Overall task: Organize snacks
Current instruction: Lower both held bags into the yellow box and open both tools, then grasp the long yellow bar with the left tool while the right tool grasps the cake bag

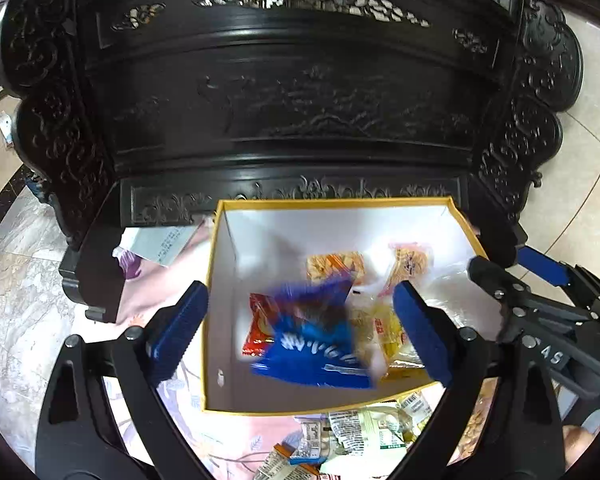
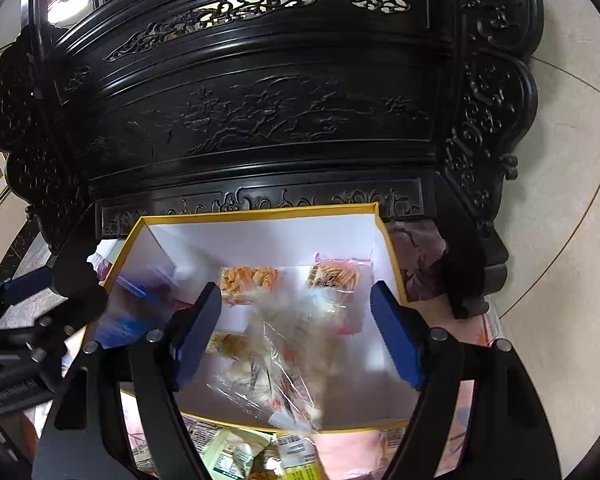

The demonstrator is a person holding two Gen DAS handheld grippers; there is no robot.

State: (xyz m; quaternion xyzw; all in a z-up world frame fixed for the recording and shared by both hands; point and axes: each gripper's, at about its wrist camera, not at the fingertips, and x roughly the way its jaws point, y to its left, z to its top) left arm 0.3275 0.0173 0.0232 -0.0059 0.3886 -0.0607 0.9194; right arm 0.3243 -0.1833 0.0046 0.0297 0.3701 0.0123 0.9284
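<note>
A white box with a yellow rim (image 1: 216, 280) (image 2: 384, 232) stands on a pink cloth and holds several snack packets. In the left wrist view my left gripper (image 1: 300, 328) is open above the box; a blurred blue packet (image 1: 312, 344) is between its pads, over a red packet (image 1: 258, 326) and a yellow packet (image 1: 384, 332). In the right wrist view my right gripper (image 2: 296, 328) is open above the box; a blurred clear packet (image 2: 276, 364) is between its pads. Orange snack packets (image 2: 248, 280) lie at the box's far side.
A dark carved wooden bench back (image 1: 292, 92) (image 2: 260, 112) rises right behind the box. Several loose snack packets (image 1: 352, 432) (image 2: 240, 456) lie on the cloth in front of the box. The right gripper's body (image 1: 540, 312) is at the box's right edge. Tiled floor surrounds the bench.
</note>
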